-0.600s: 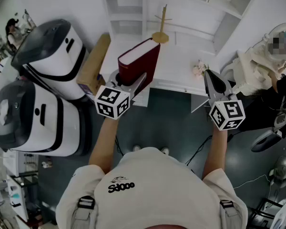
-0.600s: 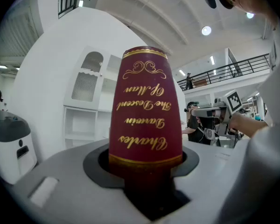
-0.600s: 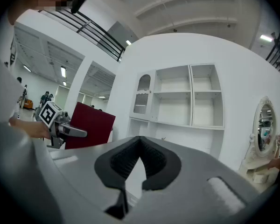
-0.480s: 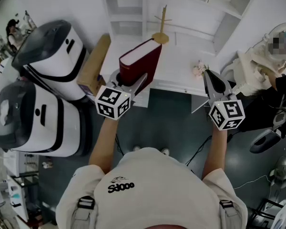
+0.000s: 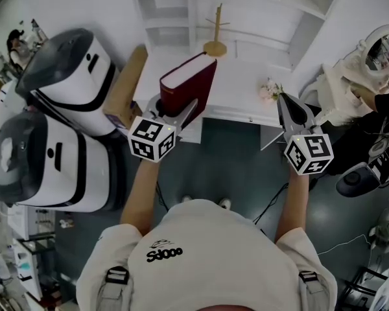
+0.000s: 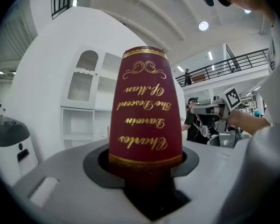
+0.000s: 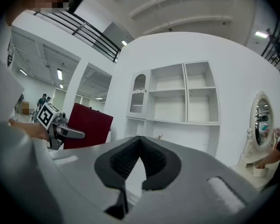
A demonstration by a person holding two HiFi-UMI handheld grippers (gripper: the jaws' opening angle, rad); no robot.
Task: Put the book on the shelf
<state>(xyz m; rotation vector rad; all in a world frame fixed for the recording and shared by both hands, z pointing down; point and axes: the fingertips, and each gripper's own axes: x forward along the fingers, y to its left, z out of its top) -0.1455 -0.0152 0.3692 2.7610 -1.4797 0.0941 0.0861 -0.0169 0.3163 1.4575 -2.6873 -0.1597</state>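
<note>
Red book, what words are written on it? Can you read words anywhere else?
"Charles Darwin": gold letters on the book spine, upside down in the left gripper view.
"The Descent Of Man": same spine.
Print on the person's shirt: too blurred to read.

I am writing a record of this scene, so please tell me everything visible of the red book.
The book is a thick, closed hardback with a dark red cover, gold ornaments and lettering on its rounded spine, and white page edges. It is held nearly upright, slightly tilted, in the air over the white desk, before the shelf. Only the left gripper touches it, its jaws shut on the lower end.
</note>
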